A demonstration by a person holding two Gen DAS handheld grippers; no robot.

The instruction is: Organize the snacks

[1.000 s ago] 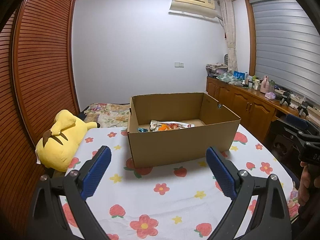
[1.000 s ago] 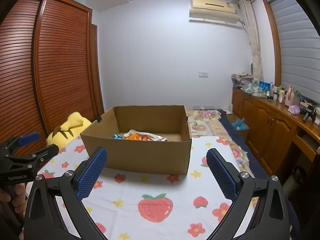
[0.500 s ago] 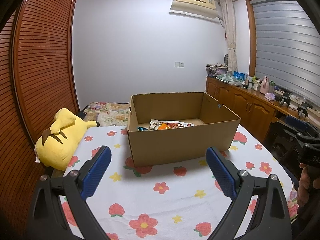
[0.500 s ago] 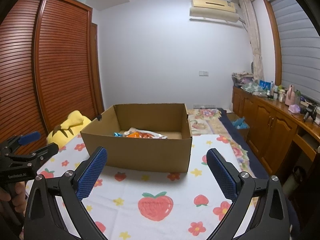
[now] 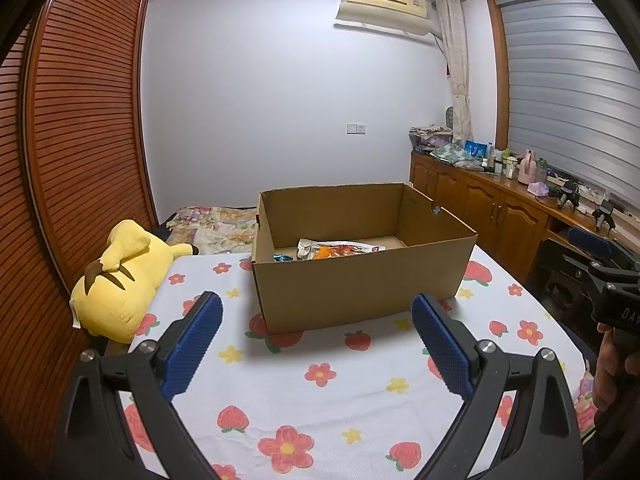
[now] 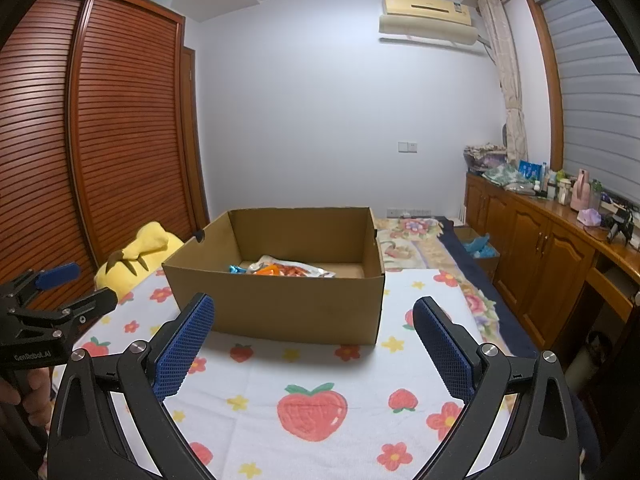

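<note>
An open cardboard box (image 5: 360, 284) stands on a table covered by a strawberry and flower cloth (image 5: 320, 392). It also shows in the right wrist view (image 6: 280, 304). Snack packets (image 5: 340, 249) lie on its floor, orange, silver and blue; the same snack packets (image 6: 286, 270) show in the right wrist view. My left gripper (image 5: 316, 340) is open and empty, held in front of the box. My right gripper (image 6: 312, 344) is open and empty, also short of the box. Each gripper shows at the edge of the other's view.
A yellow plush toy (image 5: 120, 280) lies at the table's left edge. A bed (image 6: 416, 236) lies behind the table. A wooden slatted wardrobe (image 5: 72, 160) fills the left. A wooden sideboard (image 6: 540, 240) with bottles runs along the right wall.
Both views have drifted very slightly; the box sits a touch lower in the right wrist view. Both grippers stay open and empty.
</note>
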